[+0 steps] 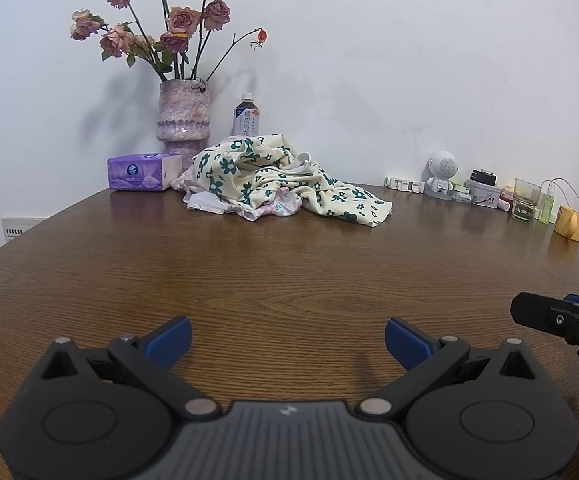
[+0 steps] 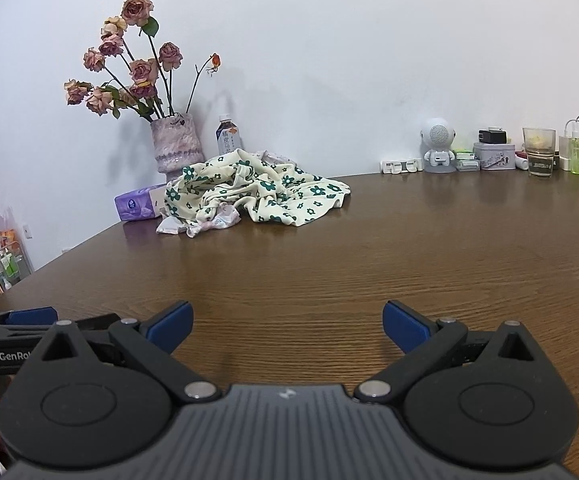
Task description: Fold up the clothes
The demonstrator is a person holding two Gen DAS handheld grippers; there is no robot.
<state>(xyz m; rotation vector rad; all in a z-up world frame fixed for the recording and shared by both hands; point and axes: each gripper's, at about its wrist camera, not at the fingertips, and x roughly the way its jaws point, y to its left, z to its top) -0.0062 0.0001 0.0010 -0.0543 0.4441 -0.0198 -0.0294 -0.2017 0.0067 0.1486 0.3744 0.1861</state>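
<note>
Lying crumpled: soft floral garment (image 1: 285, 178) on wood-grain table (image 1: 289, 280); left claw (image 1: 288, 340), right claw (image 2: 287, 326) spread apart, empty.

Right gripper (image 2: 287, 326) hovers low over the wooden table (image 2: 409, 264), its 2 blue-padded fingers (image 2: 169, 326) spread wide with bare wood between them. Far across the table, a crumpled cream garment with green flowers (image 2: 257, 194) lies heaped on a paler pink-printed cloth (image 2: 209, 222). Just behind the heap stand a vase of dried roses (image 2: 175, 146), a bottle (image 2: 228, 136) and a purple tissue pack (image 2: 139, 202). The left gripper (image 2: 29, 320) pokes in at the left edge.
</note>
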